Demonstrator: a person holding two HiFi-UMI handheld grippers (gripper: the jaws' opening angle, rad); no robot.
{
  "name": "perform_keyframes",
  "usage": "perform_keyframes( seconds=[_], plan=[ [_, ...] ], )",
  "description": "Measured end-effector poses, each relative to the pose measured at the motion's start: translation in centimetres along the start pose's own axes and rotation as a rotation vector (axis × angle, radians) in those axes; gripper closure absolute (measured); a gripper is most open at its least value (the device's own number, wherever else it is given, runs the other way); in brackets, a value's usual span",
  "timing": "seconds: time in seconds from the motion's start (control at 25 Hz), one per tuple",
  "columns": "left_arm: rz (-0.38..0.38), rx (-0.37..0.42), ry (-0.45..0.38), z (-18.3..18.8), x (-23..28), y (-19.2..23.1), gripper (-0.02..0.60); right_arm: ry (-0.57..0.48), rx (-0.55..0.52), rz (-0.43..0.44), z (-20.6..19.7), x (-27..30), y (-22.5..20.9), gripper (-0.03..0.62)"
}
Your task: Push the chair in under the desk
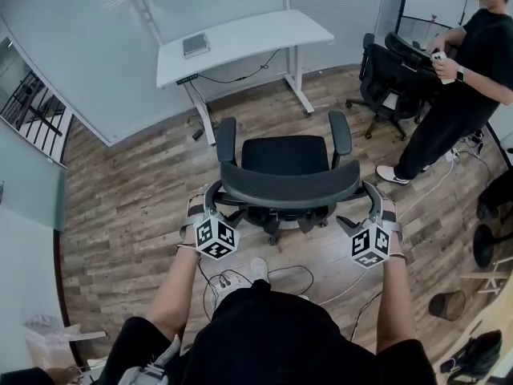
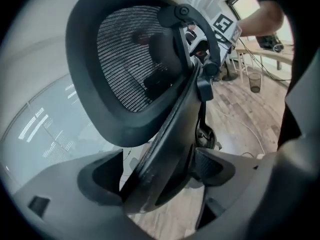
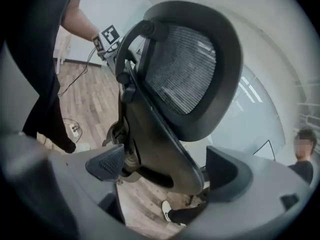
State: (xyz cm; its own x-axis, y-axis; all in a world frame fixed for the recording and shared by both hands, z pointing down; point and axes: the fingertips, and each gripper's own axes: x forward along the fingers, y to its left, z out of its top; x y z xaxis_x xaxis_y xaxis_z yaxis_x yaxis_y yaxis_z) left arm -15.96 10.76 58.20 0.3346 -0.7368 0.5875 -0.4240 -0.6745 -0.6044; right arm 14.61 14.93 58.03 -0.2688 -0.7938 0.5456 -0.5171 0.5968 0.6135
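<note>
A black mesh office chair (image 1: 284,157) stands on the wood floor with its backrest toward me and its seat facing the white desk (image 1: 240,38) at the back. My left gripper (image 1: 207,200) is at the backrest's left edge, my right gripper (image 1: 370,203) at its right edge. In the left gripper view the chair (image 2: 125,69) fills the picture; the left gripper (image 2: 157,176) is open with the backrest's rim passing between its pads. The right gripper view shows the chair (image 3: 185,69) the same way; the right gripper (image 3: 165,166) is open, straddling the rim.
A person in black (image 1: 457,95) stands at the right beside a second black chair (image 1: 393,74). Cables (image 1: 280,279) lie on the floor by my feet. A small box (image 1: 195,45) sits on the desk. A brown bin (image 1: 447,305) stands at the lower right.
</note>
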Motion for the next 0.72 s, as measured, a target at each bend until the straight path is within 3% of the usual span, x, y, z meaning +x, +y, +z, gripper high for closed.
perform_keyframes(
  seconds=[0.2,0.4,0.72],
  plan=[
    [-0.005,0.112,0.062,-0.6,2.0,0.5,0.137,0.117,-0.136,0.055,-1.5,3.5,0.8,0.091],
    [-0.045,0.192,0.124,-1.3,3.7,-0.1,0.137,0.185,-0.198,0.077,-1.9,5.2,0.5,0.082],
    [-0.009,0.199,0.14,-1.8,3.9,1.0,0.137,0.246,-0.223,0.087,-2.2,7.4,0.4,0.06]
  ],
)
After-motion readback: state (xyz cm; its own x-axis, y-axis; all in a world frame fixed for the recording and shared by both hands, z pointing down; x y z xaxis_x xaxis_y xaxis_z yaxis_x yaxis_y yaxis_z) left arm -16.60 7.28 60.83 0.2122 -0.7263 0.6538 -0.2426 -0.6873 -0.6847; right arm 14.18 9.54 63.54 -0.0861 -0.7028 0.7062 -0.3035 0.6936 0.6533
